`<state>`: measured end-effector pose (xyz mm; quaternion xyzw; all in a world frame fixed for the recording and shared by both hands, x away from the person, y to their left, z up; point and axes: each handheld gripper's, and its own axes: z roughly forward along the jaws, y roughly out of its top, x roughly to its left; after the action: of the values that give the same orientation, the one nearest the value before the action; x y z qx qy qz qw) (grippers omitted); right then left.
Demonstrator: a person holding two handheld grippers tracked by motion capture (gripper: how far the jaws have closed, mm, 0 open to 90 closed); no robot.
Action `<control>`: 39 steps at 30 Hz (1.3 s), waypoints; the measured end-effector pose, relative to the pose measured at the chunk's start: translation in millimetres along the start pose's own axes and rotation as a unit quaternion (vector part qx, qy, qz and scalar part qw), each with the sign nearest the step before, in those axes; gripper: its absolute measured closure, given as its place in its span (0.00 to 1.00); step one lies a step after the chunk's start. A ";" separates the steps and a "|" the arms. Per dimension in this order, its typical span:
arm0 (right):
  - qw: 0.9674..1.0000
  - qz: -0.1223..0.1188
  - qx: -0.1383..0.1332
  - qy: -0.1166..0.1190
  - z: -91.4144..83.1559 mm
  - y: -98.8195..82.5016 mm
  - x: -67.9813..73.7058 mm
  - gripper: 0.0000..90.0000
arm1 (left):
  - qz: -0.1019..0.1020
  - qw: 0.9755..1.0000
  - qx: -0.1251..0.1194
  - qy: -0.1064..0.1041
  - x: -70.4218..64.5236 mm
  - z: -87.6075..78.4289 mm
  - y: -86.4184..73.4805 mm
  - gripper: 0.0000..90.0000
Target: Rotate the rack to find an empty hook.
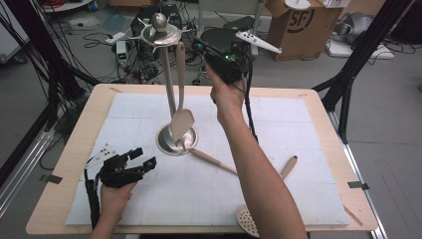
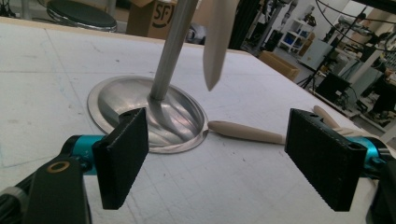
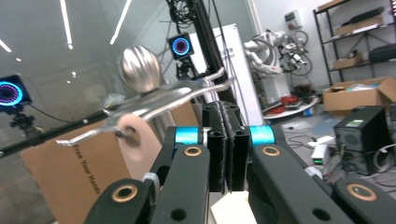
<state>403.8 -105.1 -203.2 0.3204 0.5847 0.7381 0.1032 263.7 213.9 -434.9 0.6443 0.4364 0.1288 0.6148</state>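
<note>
A metal utensil stand (image 1: 169, 84) rises from a round base (image 1: 164, 142) at the middle of the white mat. A wooden spatula (image 1: 181, 122) hangs from one of the hooks at its top (image 1: 160, 34), blade down over the base. My right gripper (image 1: 200, 46) is held high just right of the hooks; in the right gripper view its jaws (image 3: 229, 140) are shut with nothing between them, the spatula's handle end (image 3: 137, 140) hanging just to their left. My left gripper (image 1: 143, 158) rests low at the front left, open and empty (image 2: 217, 158), facing the base (image 2: 135, 100).
A wooden utensil (image 1: 214, 160) lies on the mat, right of the base. Another wooden spoon (image 1: 288, 167) and a slotted spatula (image 1: 246, 219) lie at the front right. The person's right forearm (image 1: 259, 174) crosses the mat. Boxes and cables lie beyond the table.
</note>
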 end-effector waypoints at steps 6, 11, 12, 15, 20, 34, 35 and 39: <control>1.000 -0.022 0.011 0.005 2.9 1.1 10.4 1.00 | -0.003 1.000 -0.002 0.000 0.0 -0.3 0.3 0.25; 0.999 -0.027 0.015 0.010 3.1 0.9 14.5 1.00 | -0.004 1.000 0.001 -0.001 0.0 0.3 -0.5 0.25; 0.999 -0.028 0.017 0.010 3.2 0.6 16.4 1.00 | -0.003 1.000 0.001 -0.001 -0.2 0.4 -0.5 0.25; 0.999 -0.027 0.017 0.012 3.5 0.0 17.7 1.00 | -0.005 1.000 -0.001 0.000 -0.5 0.0 -0.5 0.25; 0.999 -0.032 0.022 0.019 1.9 0.9 22.8 1.00 | -0.010 1.000 -0.003 0.004 2.9 -0.9 -0.5 0.25; 0.999 -0.033 0.024 0.028 8.1 -3.8 36.1 1.00 | -0.011 1.000 -0.002 0.000 2.3 0.0 -0.7 0.25; 0.999 -0.035 0.024 0.030 8.5 -4.0 36.5 1.00 | -0.011 1.000 -0.002 -0.001 2.2 0.1 -0.7 0.25; 0.999 -0.034 0.024 0.028 8.3 -4.3 37.6 1.00 | -0.011 1.000 -0.003 0.000 1.8 0.2 -0.7 0.25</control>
<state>378.7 -77.4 -192.9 0.2820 0.6154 0.7286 0.1043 264.7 215.0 -436.3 0.6372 0.4433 0.1234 0.6182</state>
